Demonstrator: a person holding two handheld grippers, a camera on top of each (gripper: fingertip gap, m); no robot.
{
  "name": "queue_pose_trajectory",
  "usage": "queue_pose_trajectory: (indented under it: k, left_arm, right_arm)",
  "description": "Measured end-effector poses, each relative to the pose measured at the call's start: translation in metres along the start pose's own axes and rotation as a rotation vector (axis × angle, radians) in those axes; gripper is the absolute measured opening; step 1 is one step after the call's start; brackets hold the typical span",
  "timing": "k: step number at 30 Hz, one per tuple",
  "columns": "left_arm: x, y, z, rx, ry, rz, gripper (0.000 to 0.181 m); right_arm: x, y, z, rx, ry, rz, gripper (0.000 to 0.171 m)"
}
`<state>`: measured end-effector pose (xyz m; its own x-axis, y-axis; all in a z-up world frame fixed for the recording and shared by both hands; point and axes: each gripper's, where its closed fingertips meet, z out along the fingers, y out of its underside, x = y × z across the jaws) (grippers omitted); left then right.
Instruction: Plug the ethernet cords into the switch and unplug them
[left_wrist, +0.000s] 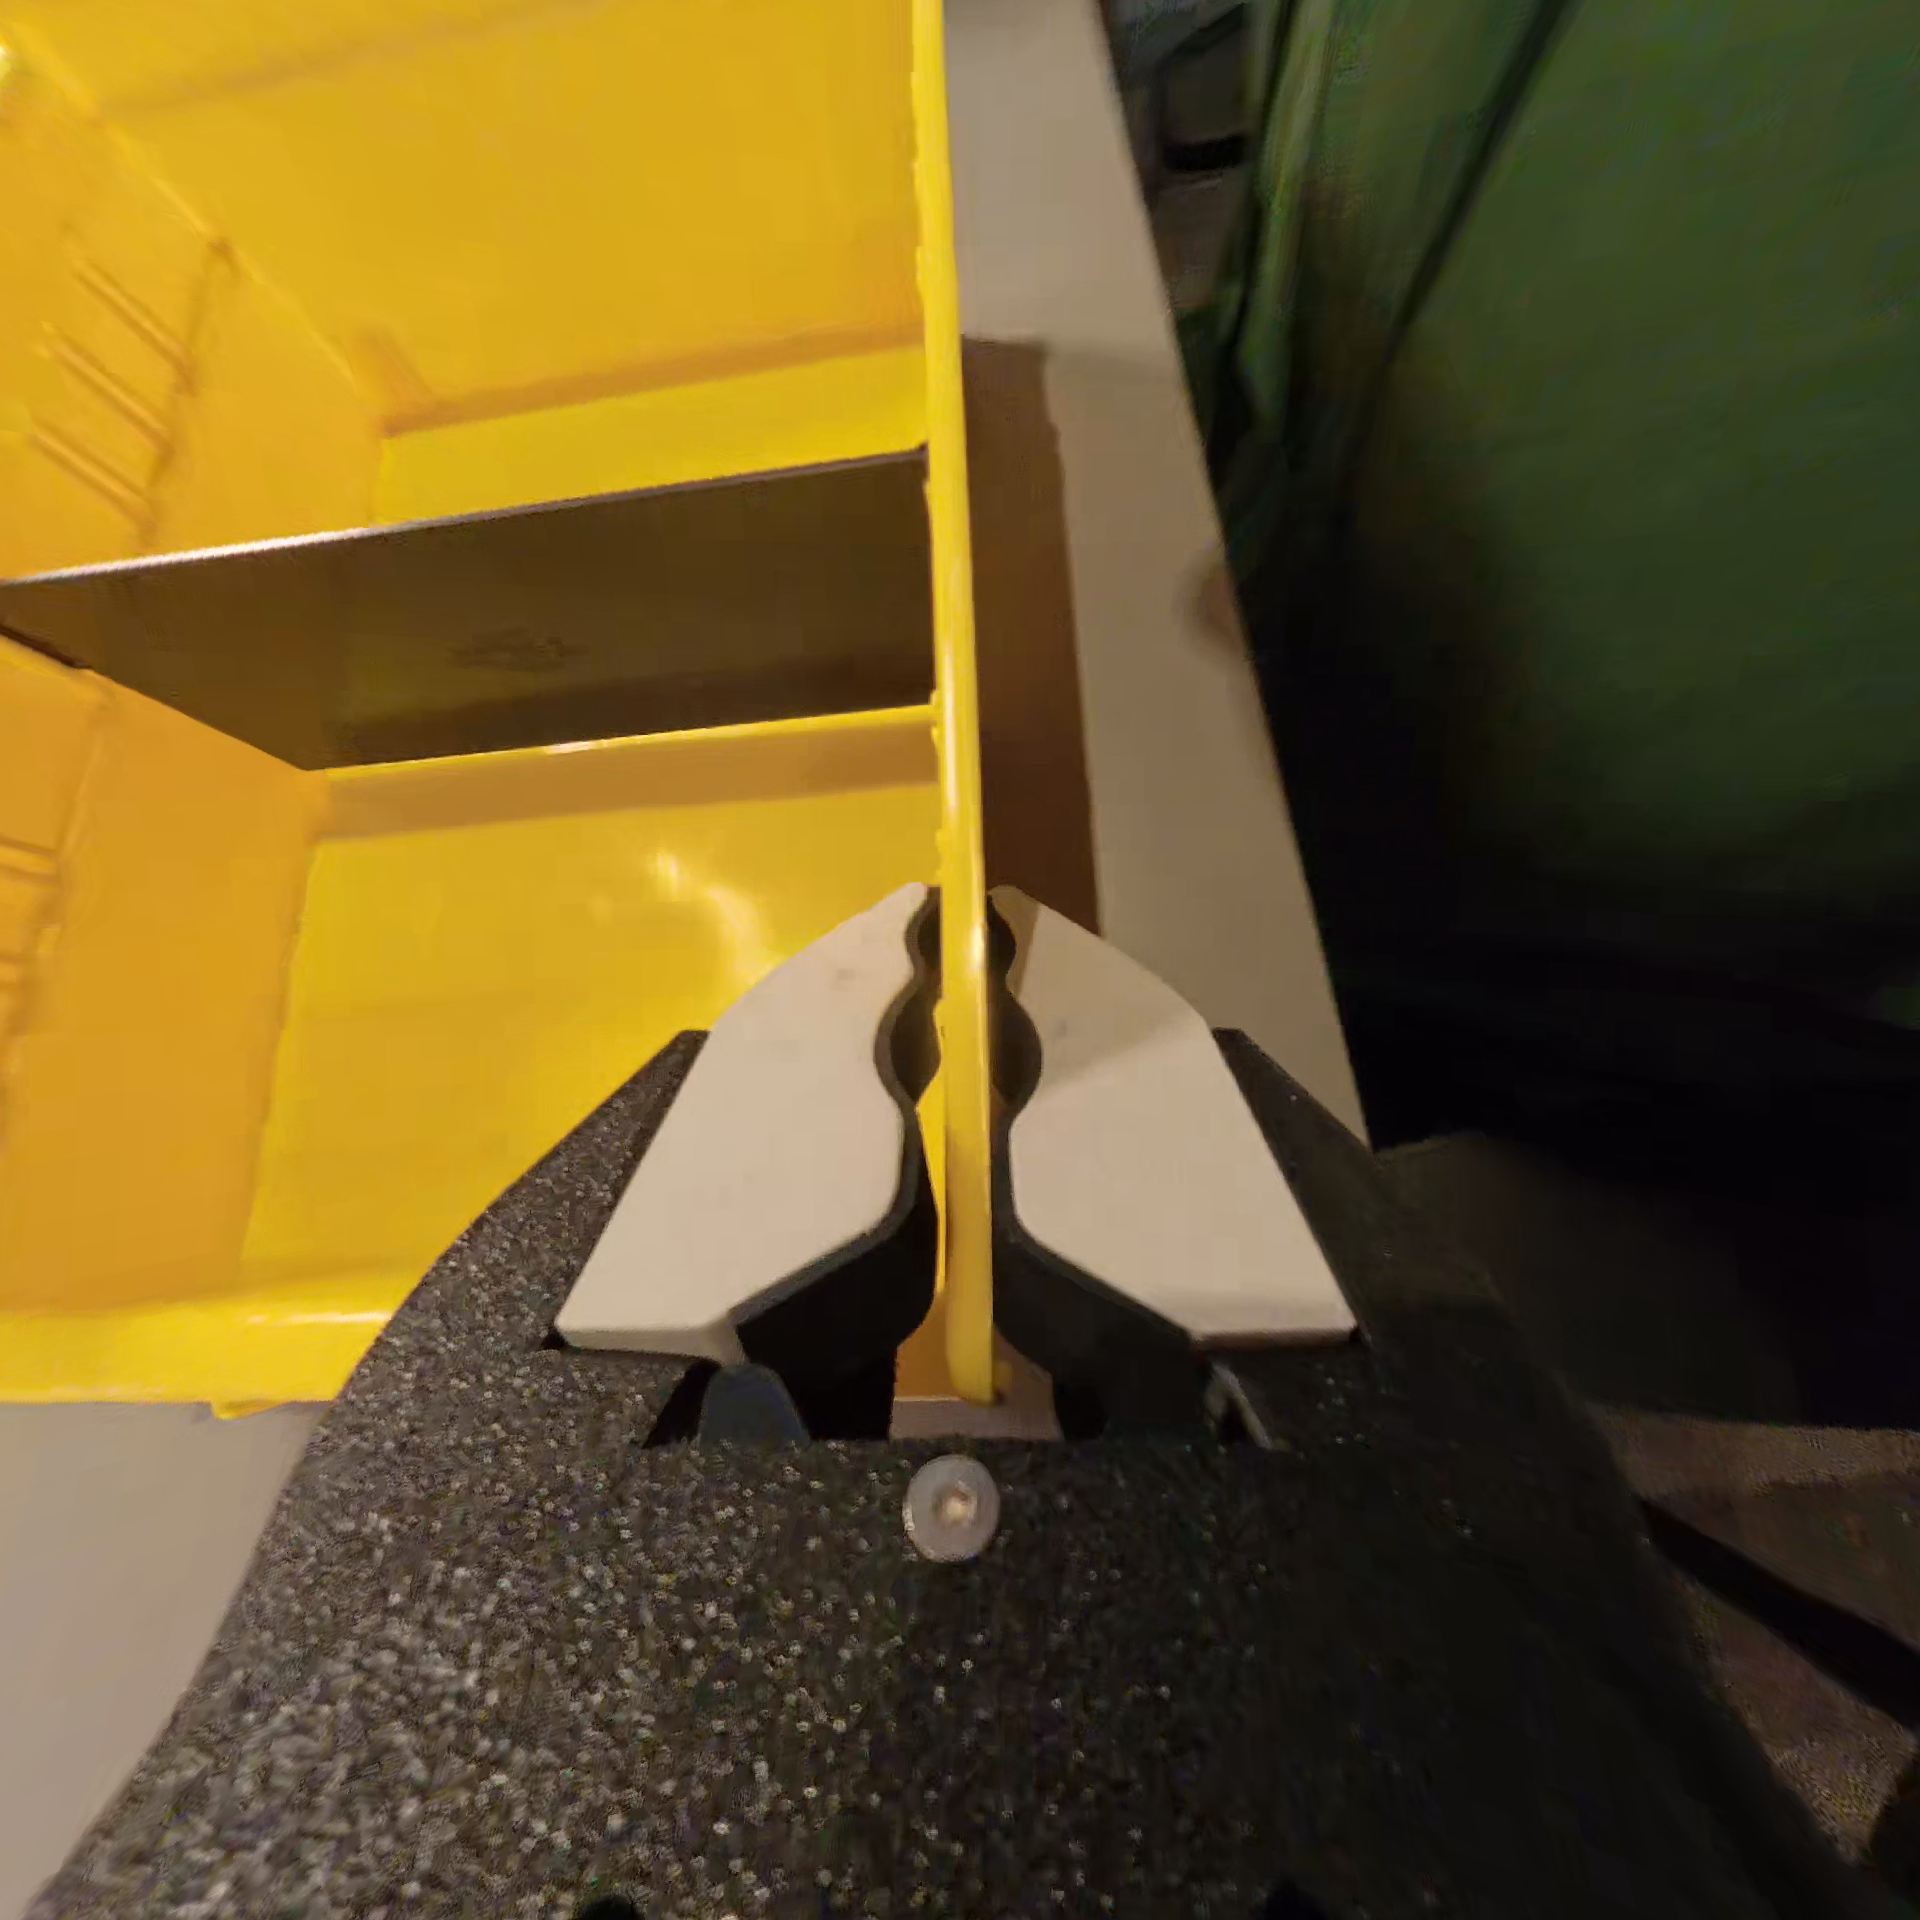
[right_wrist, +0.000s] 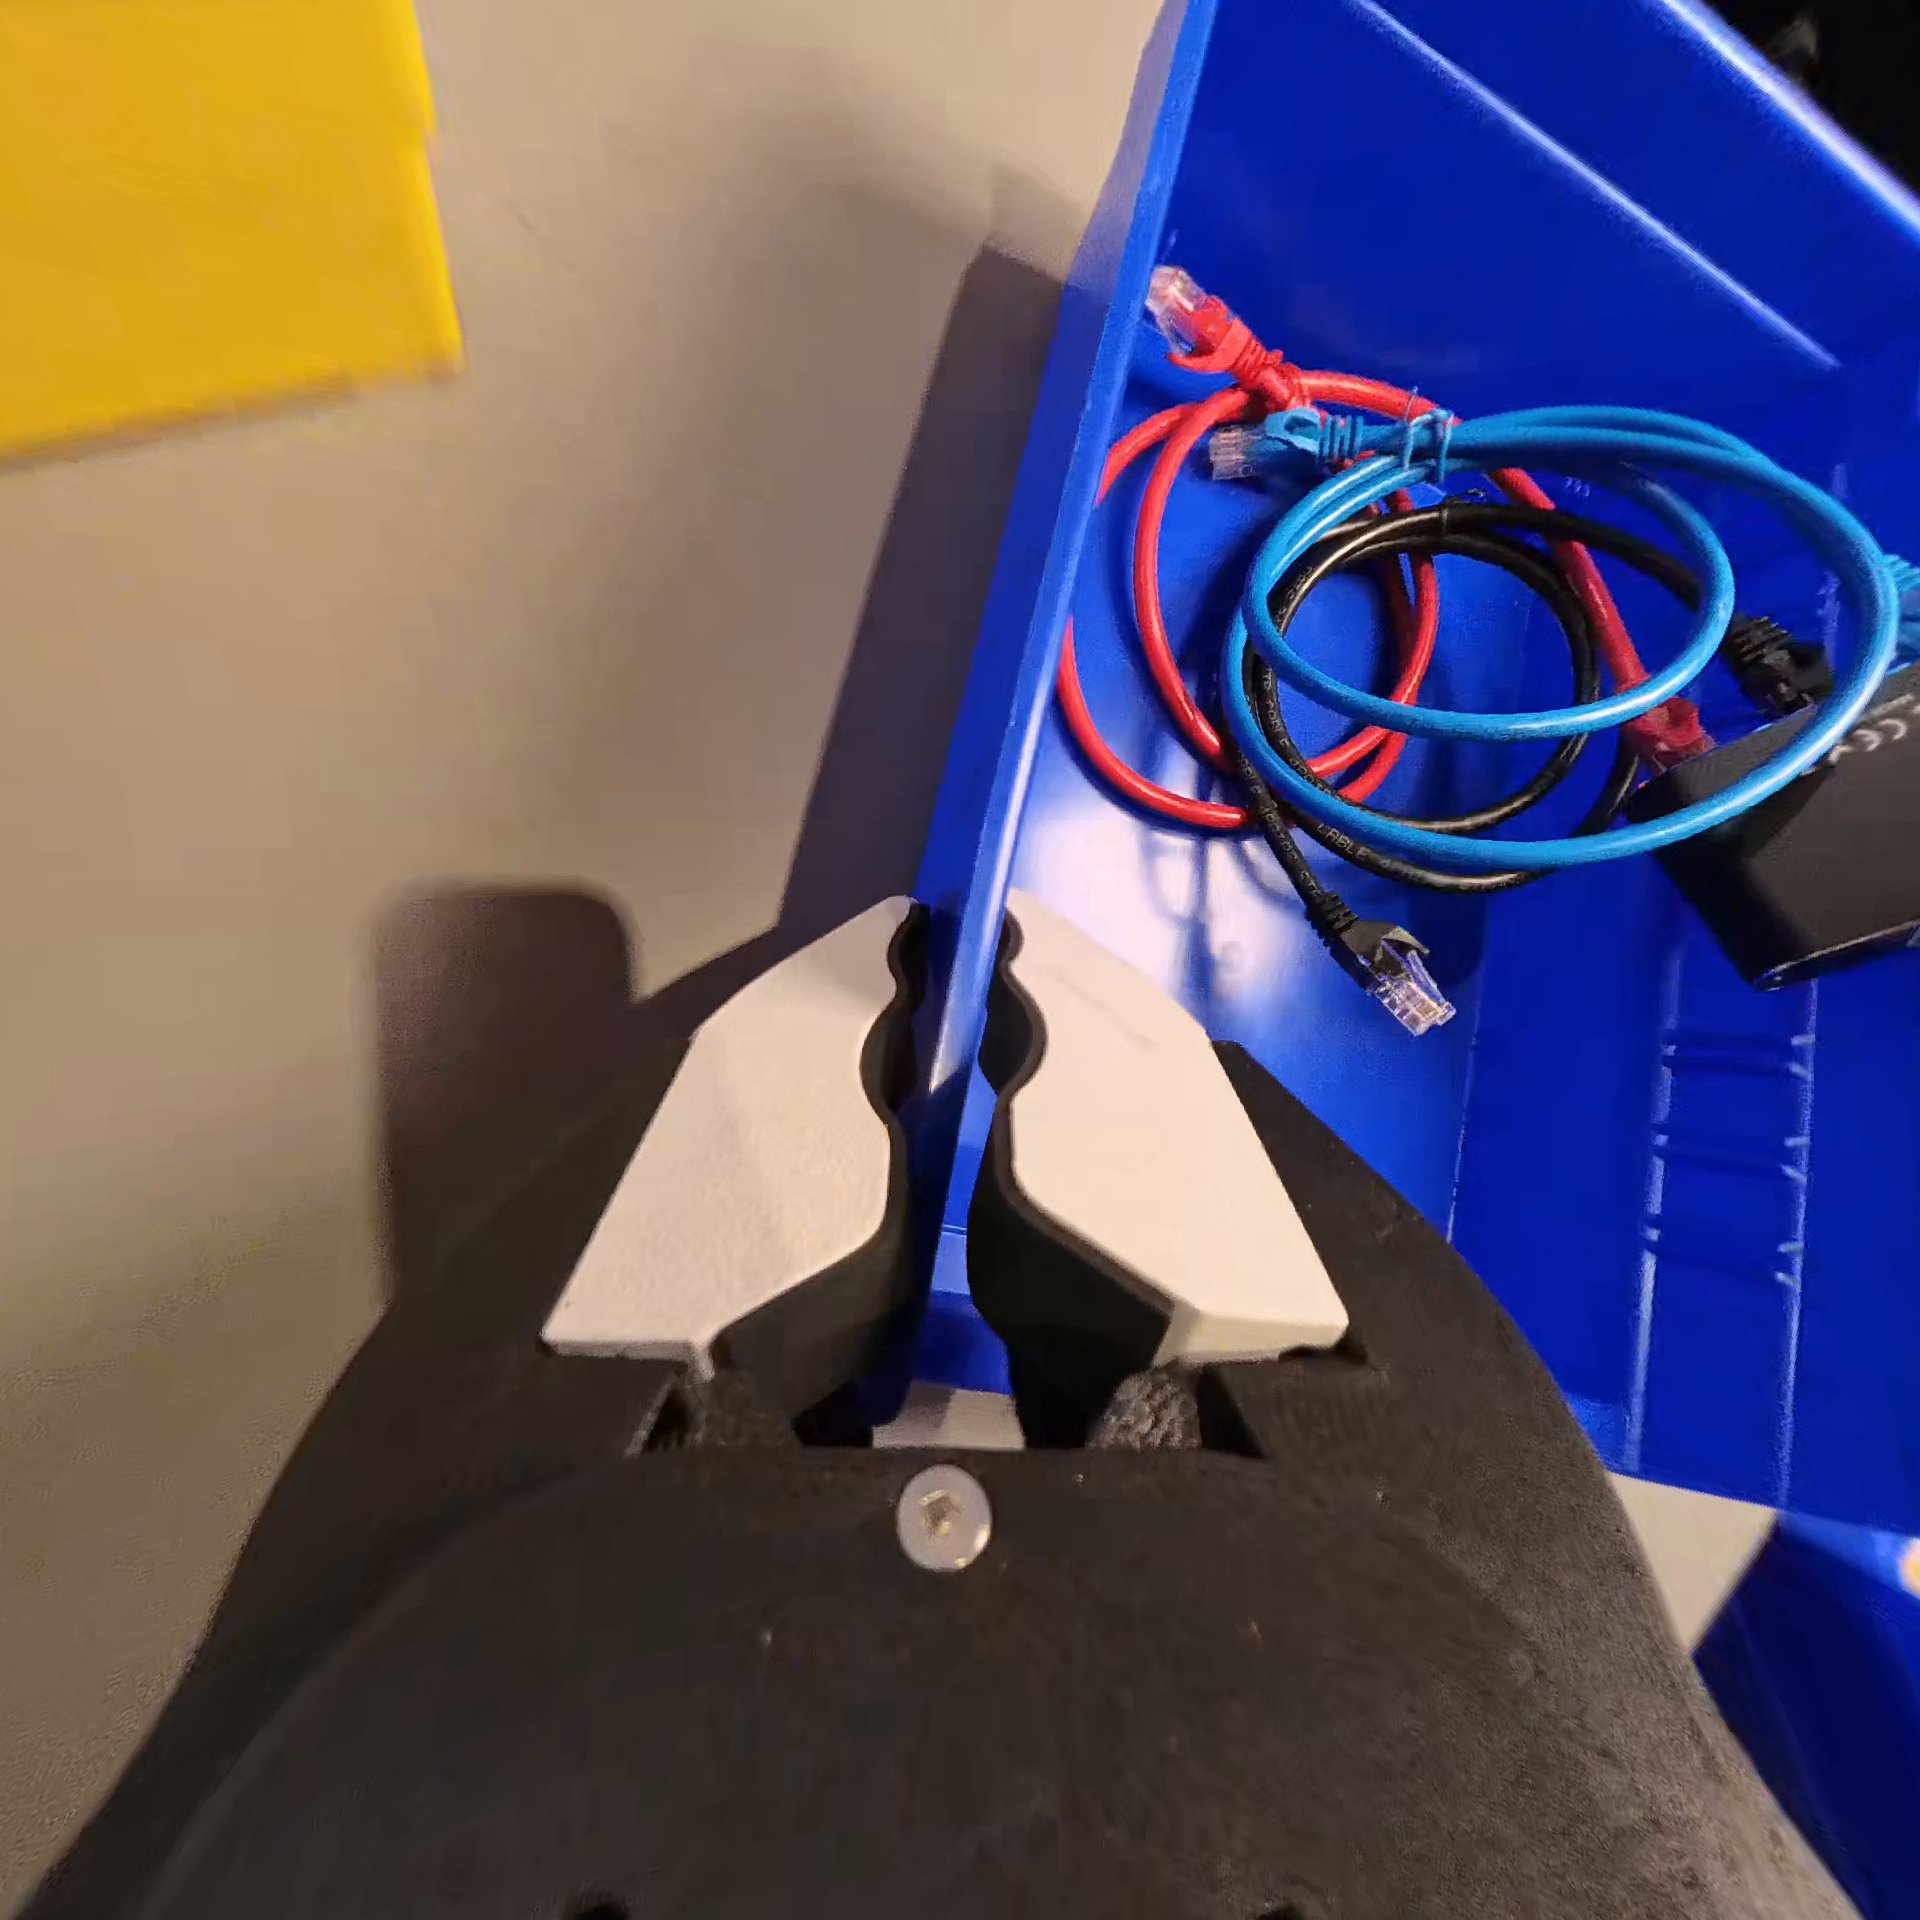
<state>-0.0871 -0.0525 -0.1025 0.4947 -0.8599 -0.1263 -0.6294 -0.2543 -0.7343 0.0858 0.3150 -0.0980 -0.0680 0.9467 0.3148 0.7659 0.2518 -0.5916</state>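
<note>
Two bins in all — one yellow bin (left_wrist: 582, 260), one blue bin (right_wrist: 1558, 1143). Three coiled cords lie in the blue one — a red cord (right_wrist: 1153, 582), a blue cord (right_wrist: 1558, 717), a black cord (right_wrist: 1278, 831) — beside one black switch (right_wrist: 1808, 862).

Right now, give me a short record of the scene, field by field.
left tool: shut on wall of yellow bin
right tool: shut on wall of blue bin
yellow bin contents: black divider, nothing else seen
blue bin contents: red cord, blue cord, black cord, black switch
cords: coiled, overlapping, none plugged in
surface: beige table
</note>
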Motion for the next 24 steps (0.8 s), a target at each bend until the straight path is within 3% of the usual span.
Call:
queue_pose_trajectory:
  k: [6,13,17,24]
  left_arm:
    - [0.022,-0.028,0.027,0.013,0.111,0.07,0.005]
    - [0.031,-0.044,0.044,0.005,0.093,0.042,0.006]
    - [0.031,-0.047,0.043,0.01,0.074,0.007,0.006]
    - [0.017,-0.093,-0.012,0.306,0.1,-0.068,0.044]
  right_arm:
    - [-0.03,-0.062,0.036,0.152,-0.216,-0.148,0.007]
    - [-0.071,-0.125,0.067,0.33,-0.446,-0.089,0.005]
    - [-0.07,-0.137,0.066,0.39,-0.392,-0.083,0.016]
    - [-0.007,-0.125,0.014,0.474,-0.239,0.102,0.034]
